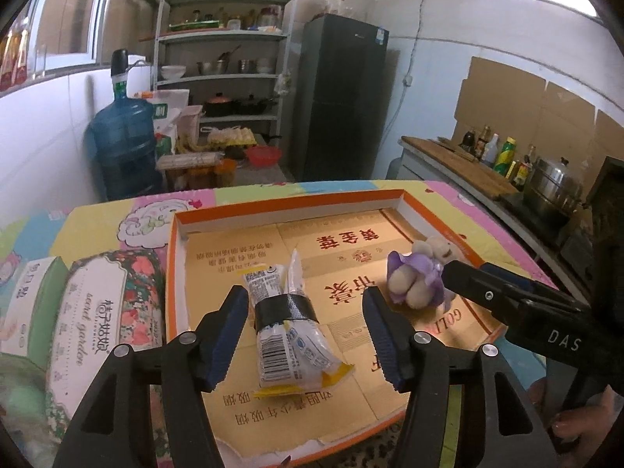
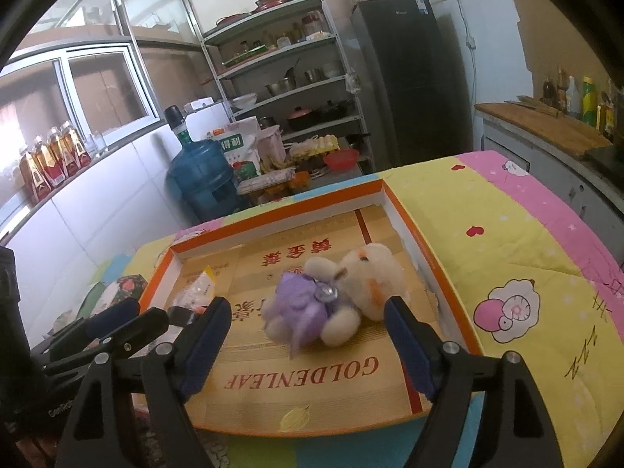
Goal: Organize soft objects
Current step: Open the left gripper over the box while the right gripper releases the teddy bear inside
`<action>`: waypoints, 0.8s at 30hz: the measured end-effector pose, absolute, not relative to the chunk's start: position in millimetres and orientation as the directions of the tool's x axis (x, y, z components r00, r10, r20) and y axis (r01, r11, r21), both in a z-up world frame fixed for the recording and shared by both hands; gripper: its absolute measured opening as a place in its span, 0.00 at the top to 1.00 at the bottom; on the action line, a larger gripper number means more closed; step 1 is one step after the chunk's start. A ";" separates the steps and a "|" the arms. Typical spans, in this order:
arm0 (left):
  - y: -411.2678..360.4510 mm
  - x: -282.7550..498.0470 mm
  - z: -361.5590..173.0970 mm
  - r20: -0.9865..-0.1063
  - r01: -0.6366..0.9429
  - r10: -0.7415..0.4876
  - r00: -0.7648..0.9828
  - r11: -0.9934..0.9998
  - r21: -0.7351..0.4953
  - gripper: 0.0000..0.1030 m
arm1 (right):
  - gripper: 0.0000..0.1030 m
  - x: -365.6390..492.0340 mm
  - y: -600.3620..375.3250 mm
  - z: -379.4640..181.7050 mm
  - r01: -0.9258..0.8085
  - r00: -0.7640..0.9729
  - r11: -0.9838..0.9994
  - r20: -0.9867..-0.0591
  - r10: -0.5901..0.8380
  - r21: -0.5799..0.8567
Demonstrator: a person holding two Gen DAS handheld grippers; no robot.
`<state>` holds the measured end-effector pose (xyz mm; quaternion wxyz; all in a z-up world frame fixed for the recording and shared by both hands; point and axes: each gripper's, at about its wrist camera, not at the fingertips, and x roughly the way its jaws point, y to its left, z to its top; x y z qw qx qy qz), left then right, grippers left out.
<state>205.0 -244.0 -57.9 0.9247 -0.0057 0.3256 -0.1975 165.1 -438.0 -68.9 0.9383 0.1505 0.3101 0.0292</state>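
Note:
A shallow orange-rimmed cardboard tray (image 1: 296, 199) (image 2: 273, 216) lies on a patterned quilt. In it lies a bundle of white snack packets (image 1: 286, 331) bound with black tape, also seen in the right wrist view (image 2: 197, 290). My left gripper (image 1: 304, 302) is open, a finger on either side of the bundle and neither pad pressing it. A cream plush bear in a purple dress (image 1: 417, 279) (image 2: 335, 296) lies on its back at the tray's right side. My right gripper (image 2: 308, 308) is open, straddling the bear's near end without touching it.
Floral tissue packs (image 1: 105, 312) and a green-white box (image 1: 35, 292) sit left of the tray. The quilt (image 2: 526, 273) stretches to the right. A water jug (image 1: 121, 136), shelves, a fridge and a counter with bottles (image 1: 503, 156) stand beyond. A hand (image 1: 581, 425) shows at lower right.

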 end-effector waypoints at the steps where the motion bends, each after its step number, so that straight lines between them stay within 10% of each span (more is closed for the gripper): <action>1: -243.4 202.6 -56.5 -0.597 0.363 -0.371 0.711 0.921 -0.140 0.39 | 0.22 163.4 -437.7 -67.2 0.039 0.807 0.953 -0.571 0.147 0.300; 24: -162.7 134.9 -12.5 -0.492 0.331 -0.363 0.792 0.931 -0.153 0.36 | 0.22 110.1 -367.9 -12.6 -0.046 0.857 0.969 -0.489 0.163 0.242</action>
